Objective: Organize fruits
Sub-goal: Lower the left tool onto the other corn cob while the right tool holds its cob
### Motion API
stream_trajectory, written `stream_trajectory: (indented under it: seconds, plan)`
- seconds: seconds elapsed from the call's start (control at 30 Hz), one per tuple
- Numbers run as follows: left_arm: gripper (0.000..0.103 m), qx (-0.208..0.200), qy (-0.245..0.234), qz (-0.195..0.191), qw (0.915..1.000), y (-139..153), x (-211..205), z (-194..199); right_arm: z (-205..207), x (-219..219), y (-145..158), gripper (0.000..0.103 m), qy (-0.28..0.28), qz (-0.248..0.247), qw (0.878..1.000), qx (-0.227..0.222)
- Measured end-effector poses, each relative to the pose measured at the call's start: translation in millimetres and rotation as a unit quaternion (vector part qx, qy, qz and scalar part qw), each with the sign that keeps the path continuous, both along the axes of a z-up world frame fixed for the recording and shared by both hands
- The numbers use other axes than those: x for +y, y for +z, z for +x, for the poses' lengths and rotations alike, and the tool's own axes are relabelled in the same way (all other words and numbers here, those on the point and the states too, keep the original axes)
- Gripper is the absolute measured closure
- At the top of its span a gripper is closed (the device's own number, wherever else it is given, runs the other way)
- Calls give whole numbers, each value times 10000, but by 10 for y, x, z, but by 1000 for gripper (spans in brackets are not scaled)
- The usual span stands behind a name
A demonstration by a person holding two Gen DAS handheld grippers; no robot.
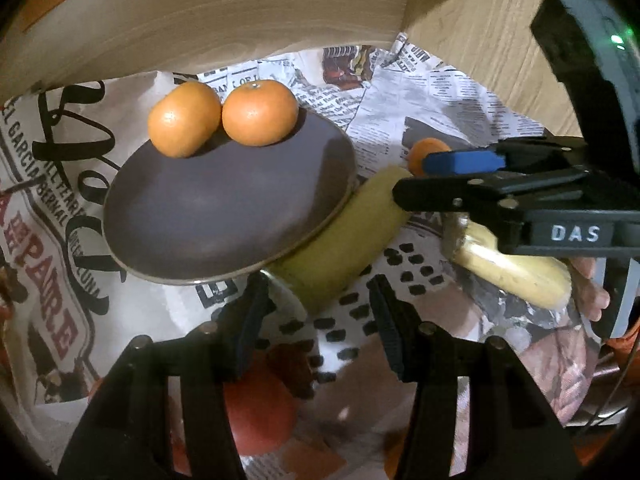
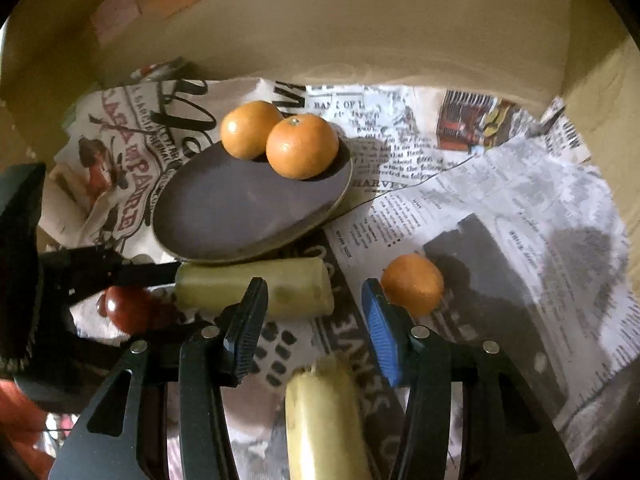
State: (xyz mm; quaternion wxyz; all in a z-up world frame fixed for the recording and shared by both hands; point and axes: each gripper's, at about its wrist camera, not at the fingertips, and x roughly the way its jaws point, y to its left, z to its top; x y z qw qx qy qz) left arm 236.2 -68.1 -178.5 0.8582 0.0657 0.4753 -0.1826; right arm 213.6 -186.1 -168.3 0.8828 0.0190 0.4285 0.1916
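Work surface is a spread of crumpled newspaper (image 2: 500, 208) with overlapping sheets, mixed print and colour ads, laid on a pale wood-grain floor or tabletop (image 1: 480, 20); can't tell which. A tan curved wall or panel (image 2: 360, 32) runs behind the paper in both views, and lighting is dim and warm. A dark brown plate (image 1: 224, 208) sits on the paper, tilted, with its near-right rim riding up on a banana piece (image 1: 344, 236). Two mandarins (image 1: 184, 124) (image 1: 260, 114) sit side by side, touching, on the plate's far edge. A third mandarin (image 2: 414, 284) lies loose on the newspaper, well apart from the plate to its right, just beyond the blue pad of the right gripper (image 2: 314, 332). In the right wrist view the banana piece (image 2: 280, 288) lies crosswise just in front of the plate. A second banana piece (image 2: 324, 420) lies below and between the right gripper's fingers; the jaws are spread wide, not touching it, holding nothing. The left gripper (image 1: 316, 332) is also wide open and empty, hovering over the paper near the plate's near rim. A red fruit (image 1: 256, 412), apple or tomato, can't tell, sits on the paper under the left gripper's left finger. From the left wrist view the right gripper (image 1: 412, 178) comes in from the right, its blue pad just in front of the loose mandarin (image 1: 424, 152), with the second banana piece (image 1: 516, 268) below it.
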Motion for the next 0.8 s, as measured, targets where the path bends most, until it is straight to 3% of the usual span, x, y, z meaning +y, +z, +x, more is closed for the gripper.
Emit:
stream_trajectory:
  seconds: [0.13, 0.23, 0.8]
  plan:
    - [51, 25, 48, -164, 9999, -13, 38, 42, 63, -16, -33, 58, 45, 212, 9996, 167]
    - [51, 61, 52, -331, 9994, 29, 37, 40, 46, 37, -20, 66, 191, 266, 9993, 185]
    - [51, -140, 144, -420, 9989, 199, 5, -615, -341, 171, 63, 64, 440, 33, 9990, -113]
